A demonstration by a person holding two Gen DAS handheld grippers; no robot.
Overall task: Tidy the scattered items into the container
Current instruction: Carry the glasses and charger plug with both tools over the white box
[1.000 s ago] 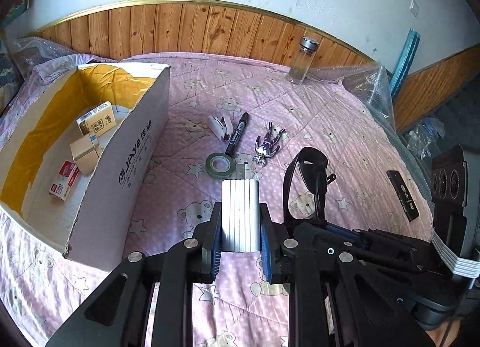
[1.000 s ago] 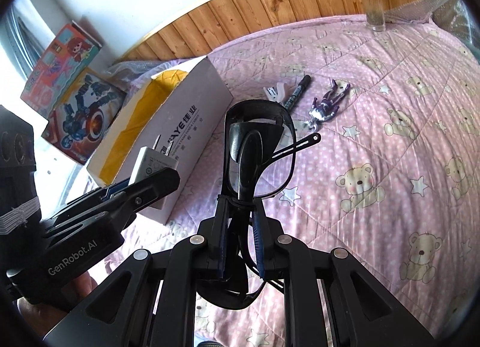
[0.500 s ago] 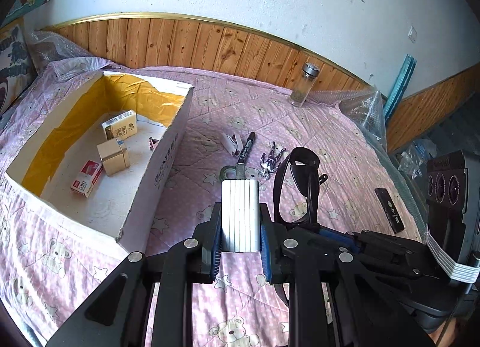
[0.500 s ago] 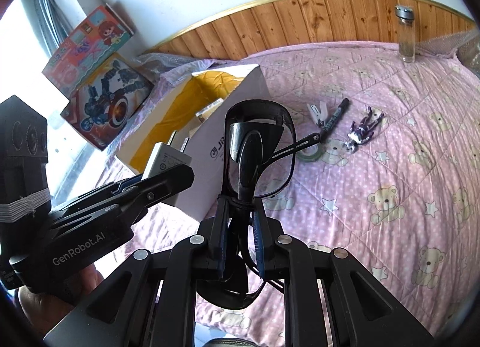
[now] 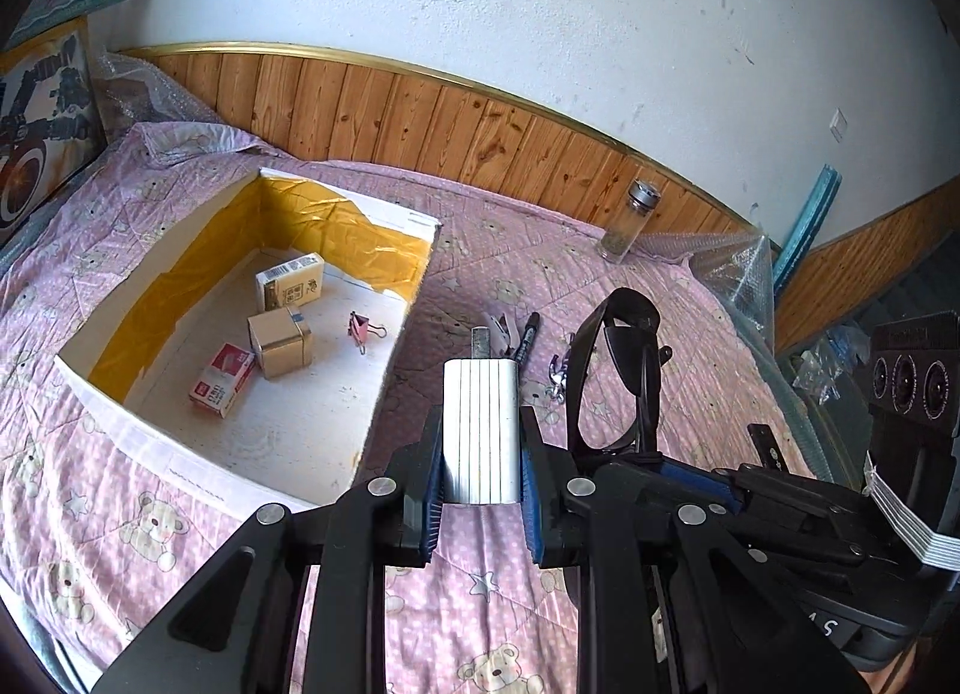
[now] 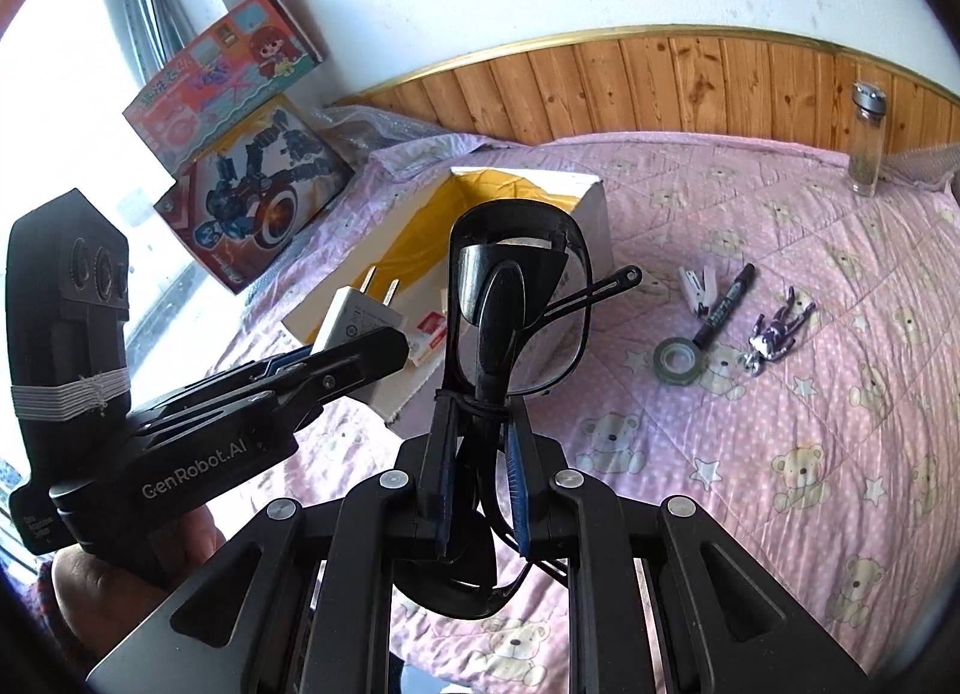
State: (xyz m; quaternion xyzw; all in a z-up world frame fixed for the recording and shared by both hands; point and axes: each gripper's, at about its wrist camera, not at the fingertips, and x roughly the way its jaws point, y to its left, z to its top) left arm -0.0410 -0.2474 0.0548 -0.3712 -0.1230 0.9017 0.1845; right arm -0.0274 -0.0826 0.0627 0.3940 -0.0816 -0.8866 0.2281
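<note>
Two loads in hand. Left tongs (image 5: 482,457) clamp a white charger (image 5: 480,430), prongs pointing forward, away from the hand. Right tongs (image 6: 478,469) pinch folded black glasses (image 6: 516,310), lenses standing upright above the pads.

Cardboard box (image 5: 384,370) lies ahead and left of the left tongs, its open top facing up and its near wall just beyond the tips; small cartons and a pink clip already sit inside. From the right tongs the box is ahead and slightly left, partly behind the glasses.

Judgement: left hand is nearer the opening, so the charger likely drops first.

Pen (image 6: 723,304), tape roll (image 6: 680,360) and toy figure (image 6: 780,328) remain on the bed, forward-right of the right tongs.
</note>
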